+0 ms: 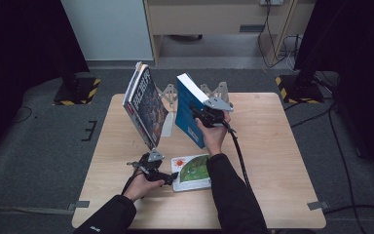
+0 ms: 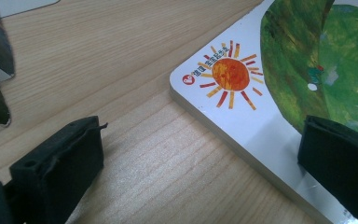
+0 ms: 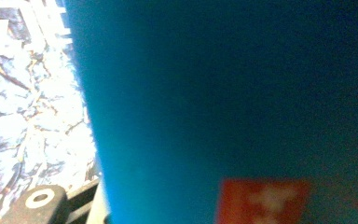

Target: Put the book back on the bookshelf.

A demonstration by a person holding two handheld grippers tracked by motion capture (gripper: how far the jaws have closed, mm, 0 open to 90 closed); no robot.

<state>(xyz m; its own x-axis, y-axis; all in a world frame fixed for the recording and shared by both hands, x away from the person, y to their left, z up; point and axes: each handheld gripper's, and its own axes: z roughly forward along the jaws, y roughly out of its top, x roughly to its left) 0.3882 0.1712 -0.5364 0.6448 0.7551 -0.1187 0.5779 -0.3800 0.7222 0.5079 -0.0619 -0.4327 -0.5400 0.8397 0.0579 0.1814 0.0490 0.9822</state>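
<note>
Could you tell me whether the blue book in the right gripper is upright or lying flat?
Upright, tilted: the blue book stands on edge above the table.

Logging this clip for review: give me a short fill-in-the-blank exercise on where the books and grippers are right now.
1. The right gripper holds the thick ____ softcover book upright above the wooden table.
2. The flat white picture book has an orange ____ printed on its cover corner.
3. The left gripper has its jaws ____, one resting over that picture book.
4. The dark-covered book leans tilted to the ____ of the blue one in the high view.

Missing words: blue; sun; open; left
</note>
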